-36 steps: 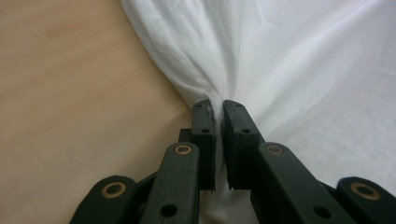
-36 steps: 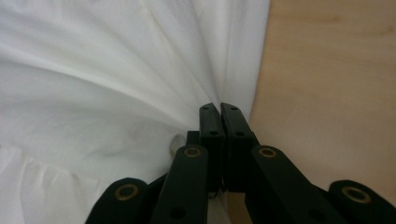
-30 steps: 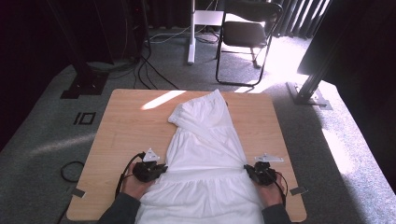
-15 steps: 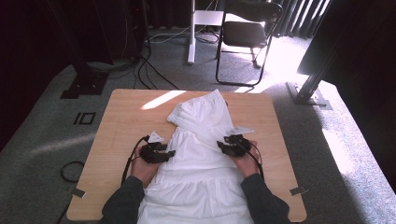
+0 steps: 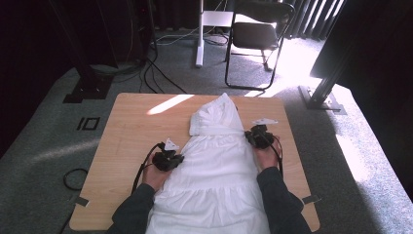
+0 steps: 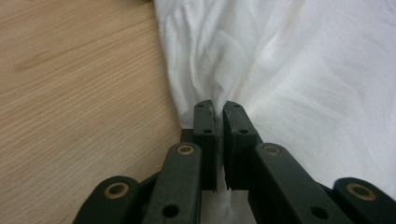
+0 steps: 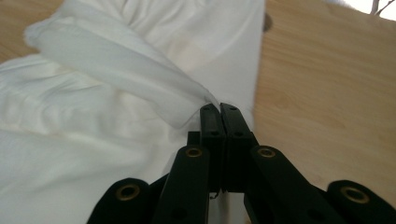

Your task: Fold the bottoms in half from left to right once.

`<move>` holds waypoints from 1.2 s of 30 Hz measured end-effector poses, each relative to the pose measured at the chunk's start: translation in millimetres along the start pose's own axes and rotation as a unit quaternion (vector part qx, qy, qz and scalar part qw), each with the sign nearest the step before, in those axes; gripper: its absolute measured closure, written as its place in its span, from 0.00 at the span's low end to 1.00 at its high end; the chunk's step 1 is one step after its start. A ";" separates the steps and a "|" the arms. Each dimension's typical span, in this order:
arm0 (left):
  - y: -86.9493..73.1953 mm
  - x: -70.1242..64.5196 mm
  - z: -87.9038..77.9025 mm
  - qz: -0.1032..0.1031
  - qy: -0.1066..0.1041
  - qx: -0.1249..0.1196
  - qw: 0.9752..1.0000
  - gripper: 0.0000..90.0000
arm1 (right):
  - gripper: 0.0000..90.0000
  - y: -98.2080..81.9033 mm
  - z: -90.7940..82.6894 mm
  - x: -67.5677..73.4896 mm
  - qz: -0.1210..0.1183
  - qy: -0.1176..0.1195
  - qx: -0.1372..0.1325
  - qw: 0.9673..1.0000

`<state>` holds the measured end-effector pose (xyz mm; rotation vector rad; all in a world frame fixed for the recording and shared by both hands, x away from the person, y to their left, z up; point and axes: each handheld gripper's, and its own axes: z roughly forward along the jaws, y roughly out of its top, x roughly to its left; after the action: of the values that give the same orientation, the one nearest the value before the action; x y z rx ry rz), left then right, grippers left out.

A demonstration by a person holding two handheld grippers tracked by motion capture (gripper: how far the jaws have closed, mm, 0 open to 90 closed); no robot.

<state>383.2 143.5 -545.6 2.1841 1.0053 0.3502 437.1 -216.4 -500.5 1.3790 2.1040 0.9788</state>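
A white garment (image 5: 214,175) lies lengthwise down the middle of the wooden table (image 5: 131,131), its narrow folded top (image 5: 216,119) near the far edge and its wide lower part running off the near edge between the person's forearms. To the left of the cloth the tabletop is bare wood out to the left edge, a broad open strip; to the right the bare strip is narrower, and the right edge runs close beside the right hand. The far edge has a band of free wood on both sides of the folded top. Beyond the table stand a folding chair (image 5: 258,39) and a white post (image 5: 199,34) on grey carpet, well apart from the work; cables (image 5: 160,73) lie on the floor at the far left.

The left gripper (image 5: 170,158) sits at the garment's left edge, about halfway along the table. In the left gripper view its jaws have just been closing and stand almost together, with a pinch of white fabric (image 6: 219,100) clamped between the pads. The right gripper (image 5: 258,136) is at the garment's right edge, farther from the person than the left one and just below the folded top. In the right gripper view its jaws have also just been closing and now meet on a fold of the cloth (image 7: 187,100), the wood right beside them.
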 end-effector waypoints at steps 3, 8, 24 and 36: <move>0.0 -0.2 0.4 -0.001 -0.008 0.001 1.000 0.91 | 0.99 -12.6 7.8 -9.5 0.012 -0.005 0.022 1.000; 7.9 2.6 -9.0 -0.001 -0.005 0.006 1.000 0.64 | 0.93 -35.4 30.7 -12.3 0.032 -0.003 0.050 0.998; 42.4 -2.9 37.6 -0.009 0.013 0.008 1.000 0.95 | 0.91 -37.4 29.4 -7.7 0.027 -0.008 0.050 0.998; -27.7 -32.0 -18.1 0.020 -0.024 -0.014 0.999 0.96 | 0.92 -92.0 -24.0 35.7 -0.006 0.038 0.035 0.999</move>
<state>337.4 140.9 -550.3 2.1793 0.9265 0.3271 350.7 -214.7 -553.8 1.3809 2.2199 0.9764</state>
